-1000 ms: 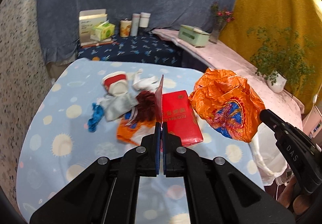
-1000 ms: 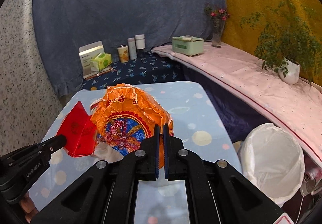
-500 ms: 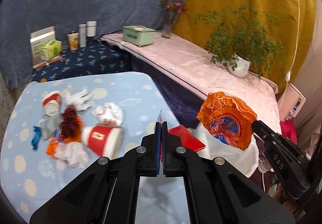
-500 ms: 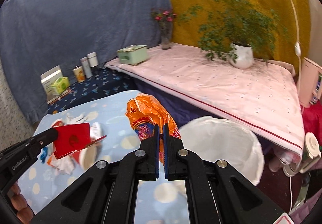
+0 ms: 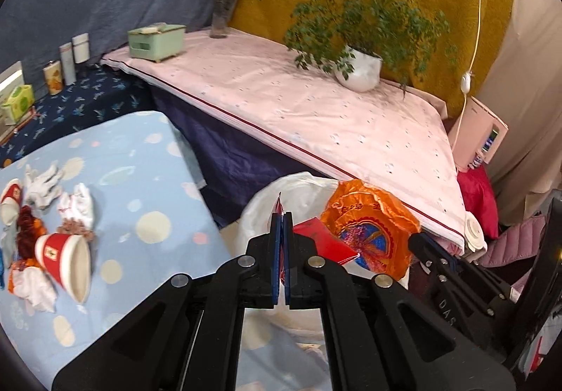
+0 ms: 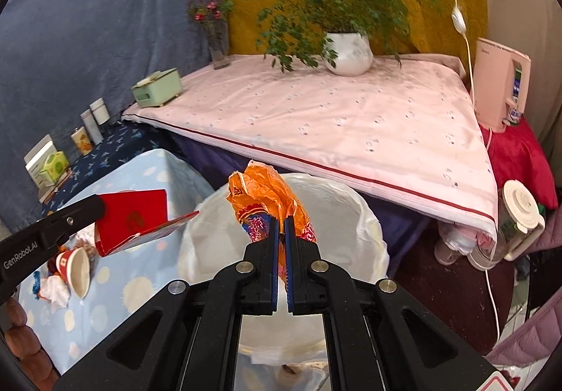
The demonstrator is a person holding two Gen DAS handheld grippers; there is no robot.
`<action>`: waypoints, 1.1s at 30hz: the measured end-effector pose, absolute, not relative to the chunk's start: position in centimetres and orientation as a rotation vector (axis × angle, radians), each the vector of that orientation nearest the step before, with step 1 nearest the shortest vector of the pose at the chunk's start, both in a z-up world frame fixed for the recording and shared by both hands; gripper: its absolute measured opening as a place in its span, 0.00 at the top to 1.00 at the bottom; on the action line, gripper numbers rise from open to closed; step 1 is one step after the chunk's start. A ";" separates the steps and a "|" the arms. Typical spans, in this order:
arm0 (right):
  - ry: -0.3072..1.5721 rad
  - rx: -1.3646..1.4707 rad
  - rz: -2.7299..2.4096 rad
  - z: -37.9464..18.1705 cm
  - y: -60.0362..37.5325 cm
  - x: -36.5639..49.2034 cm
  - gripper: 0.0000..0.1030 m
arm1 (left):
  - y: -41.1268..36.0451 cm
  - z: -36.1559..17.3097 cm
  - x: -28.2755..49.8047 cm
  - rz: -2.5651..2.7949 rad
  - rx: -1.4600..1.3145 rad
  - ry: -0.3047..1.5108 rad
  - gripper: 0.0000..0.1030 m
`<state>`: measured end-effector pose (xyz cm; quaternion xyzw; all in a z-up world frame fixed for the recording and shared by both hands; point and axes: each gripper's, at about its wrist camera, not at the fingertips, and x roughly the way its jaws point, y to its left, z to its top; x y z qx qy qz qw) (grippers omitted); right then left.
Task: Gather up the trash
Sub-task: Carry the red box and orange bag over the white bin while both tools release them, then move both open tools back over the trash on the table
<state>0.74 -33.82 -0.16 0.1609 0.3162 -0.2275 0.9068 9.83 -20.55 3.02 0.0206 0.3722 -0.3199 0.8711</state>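
Observation:
My left gripper [image 5: 282,215] is shut on a red booklet [image 5: 323,239] and holds it in the air over the white-lined trash bin [image 5: 260,205]. My right gripper [image 6: 282,220] is shut on a crumpled orange plastic bag [image 6: 267,196] and holds it above the bin's mouth [image 6: 351,212]. In the right wrist view the left gripper [image 6: 98,206] and the red booklet [image 6: 135,215] show at the left, beside the bin. The orange bag also shows in the left wrist view [image 5: 368,226].
On the blue dotted tablecloth [image 5: 140,163] lie a tipped red paper cup [image 5: 65,263], white crumpled tissues [image 5: 45,182] and more scraps. A pink-covered shelf [image 6: 333,120] with a potted plant [image 6: 347,52] runs behind the bin. A pink appliance [image 6: 500,85] stands at the right.
Both grippers have swung right from the table to the bin, carrying the red booklet and the orange bag. Both now hang over the bin's opening.

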 end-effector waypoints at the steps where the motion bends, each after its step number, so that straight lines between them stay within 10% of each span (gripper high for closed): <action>1: 0.659 0.334 -0.472 -0.5 -34.1 0.7 0.96 | -21.0 2.7 9.9 -0.678 0.041 0.787 0.98; 3: 0.669 0.327 -0.492 -1.1 -34.4 0.6 0.91 | -21.8 2.0 10.1 -0.687 0.030 0.816 0.91; 6: 0.676 0.334 -0.506 -1.6 -34.9 0.5 0.79 | -22.1 1.5 10.0 -0.648 0.021 0.806 0.52; 17: 0.652 0.323 -0.494 -0.7 -33.5 0.3 0.55 | -19.3 0.8 10.3 -0.573 0.026 0.820 0.51; 33: 0.663 0.247 -0.372 0.5 -26.4 2.5 0.52 | -9.7 0.8 11.6 -0.396 -0.089 0.812 0.46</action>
